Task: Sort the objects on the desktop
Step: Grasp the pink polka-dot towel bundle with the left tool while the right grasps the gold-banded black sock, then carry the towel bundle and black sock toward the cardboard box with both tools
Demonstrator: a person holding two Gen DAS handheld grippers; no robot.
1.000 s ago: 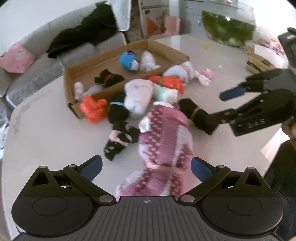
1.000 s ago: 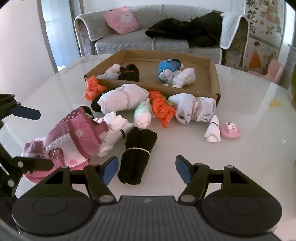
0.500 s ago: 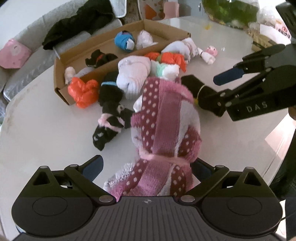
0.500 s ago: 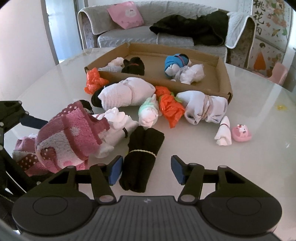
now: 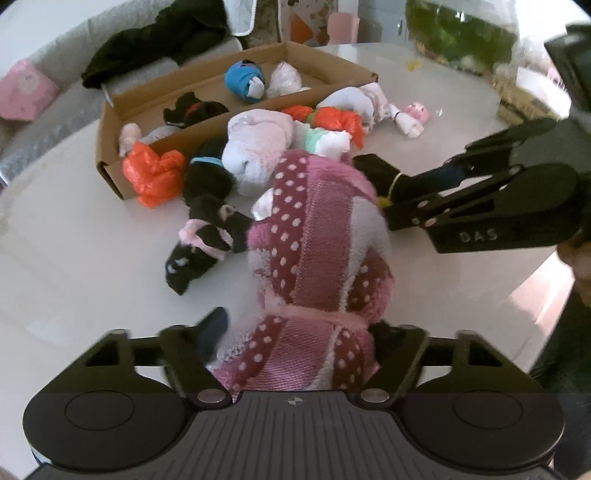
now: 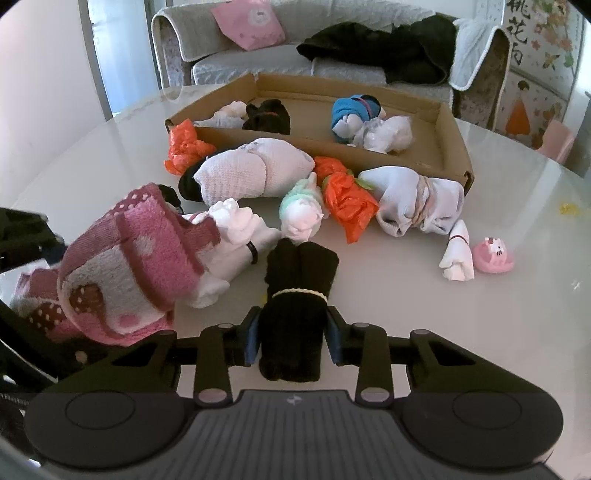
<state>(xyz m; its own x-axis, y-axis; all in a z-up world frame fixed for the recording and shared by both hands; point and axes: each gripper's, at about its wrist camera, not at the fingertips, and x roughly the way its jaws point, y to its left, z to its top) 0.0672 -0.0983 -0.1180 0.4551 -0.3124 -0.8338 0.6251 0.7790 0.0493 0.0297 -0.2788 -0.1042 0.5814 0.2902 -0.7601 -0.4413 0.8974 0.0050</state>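
Black rolled cloth bundle with cream band [image 6: 295, 295] pinched between blue pads of closing right gripper [image 6: 291, 338], resting on tabletop. Pink polka-dot towel roll [image 5: 317, 266] enclosed by closing left gripper [image 5: 295, 336] near front edge; pad contact unclear.

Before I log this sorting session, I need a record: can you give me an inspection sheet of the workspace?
Surface: glossy white table.
Job's things: cardboard tray holds four bundles; more bundles lie in front.
Clutter: pink toy, yellow scrap.
Grippers: left gripper closing around the pink dotted towel; right gripper closing, pads on the black roll.
Cables: nothing seen.
Surroundings: sofa, pink cushion, dark clothes.
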